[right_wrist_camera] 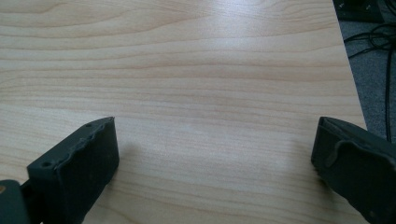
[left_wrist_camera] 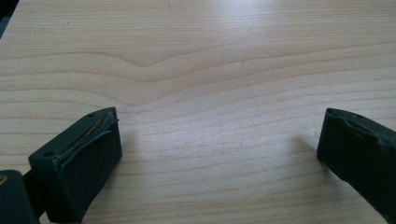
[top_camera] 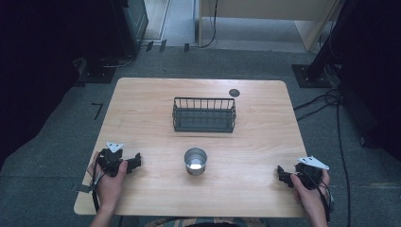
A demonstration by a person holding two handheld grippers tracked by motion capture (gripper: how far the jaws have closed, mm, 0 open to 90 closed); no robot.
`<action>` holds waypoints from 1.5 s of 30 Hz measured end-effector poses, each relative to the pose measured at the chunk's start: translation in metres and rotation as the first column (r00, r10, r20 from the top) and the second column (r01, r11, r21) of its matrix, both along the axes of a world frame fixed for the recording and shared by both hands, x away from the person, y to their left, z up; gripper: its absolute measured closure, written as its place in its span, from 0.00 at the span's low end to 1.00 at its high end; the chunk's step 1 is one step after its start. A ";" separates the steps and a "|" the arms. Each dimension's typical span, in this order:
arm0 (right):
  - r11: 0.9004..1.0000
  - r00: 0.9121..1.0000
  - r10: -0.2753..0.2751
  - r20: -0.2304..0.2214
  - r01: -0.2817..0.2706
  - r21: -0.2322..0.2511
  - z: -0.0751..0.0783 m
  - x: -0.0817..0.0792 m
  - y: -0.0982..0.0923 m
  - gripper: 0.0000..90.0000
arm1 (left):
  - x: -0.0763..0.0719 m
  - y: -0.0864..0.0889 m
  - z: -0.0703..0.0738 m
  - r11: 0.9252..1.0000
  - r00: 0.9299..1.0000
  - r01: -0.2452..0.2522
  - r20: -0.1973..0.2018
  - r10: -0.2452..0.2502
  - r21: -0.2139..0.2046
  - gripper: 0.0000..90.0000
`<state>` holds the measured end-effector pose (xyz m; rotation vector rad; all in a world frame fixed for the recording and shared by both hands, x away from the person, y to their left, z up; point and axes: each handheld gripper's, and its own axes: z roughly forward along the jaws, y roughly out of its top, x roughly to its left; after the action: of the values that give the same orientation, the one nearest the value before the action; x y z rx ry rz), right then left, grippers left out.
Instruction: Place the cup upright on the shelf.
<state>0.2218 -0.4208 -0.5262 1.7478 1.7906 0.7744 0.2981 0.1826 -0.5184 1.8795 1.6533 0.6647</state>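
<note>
A shiny metal cup stands upright near the middle of the wooden table. Behind it sits a dark wire basket. My left gripper rests at the table's front left, held in a hand, well to the left of the cup. My right gripper rests at the front right, also well away from the cup. In the left gripper view the left gripper has its jaws wide apart over bare wood. The right gripper likewise stands open with nothing between its jaws.
A small dark round disc lies near the table's far edge, right of the basket. Cables trail over the grey floor to the right. Dark equipment stands flank the table's far corners.
</note>
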 end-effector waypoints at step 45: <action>0.931 0.918 0.353 0.182 -0.364 0.030 0.076 0.026 0.127 0.02 | -0.001 0.001 0.000 1.000 1.000 -0.006 0.003 0.006 -0.001 0.00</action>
<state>0.2475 -0.2937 -0.4499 1.3515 2.0092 1.1061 0.2973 0.1831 -0.5185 1.8729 1.6576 0.6679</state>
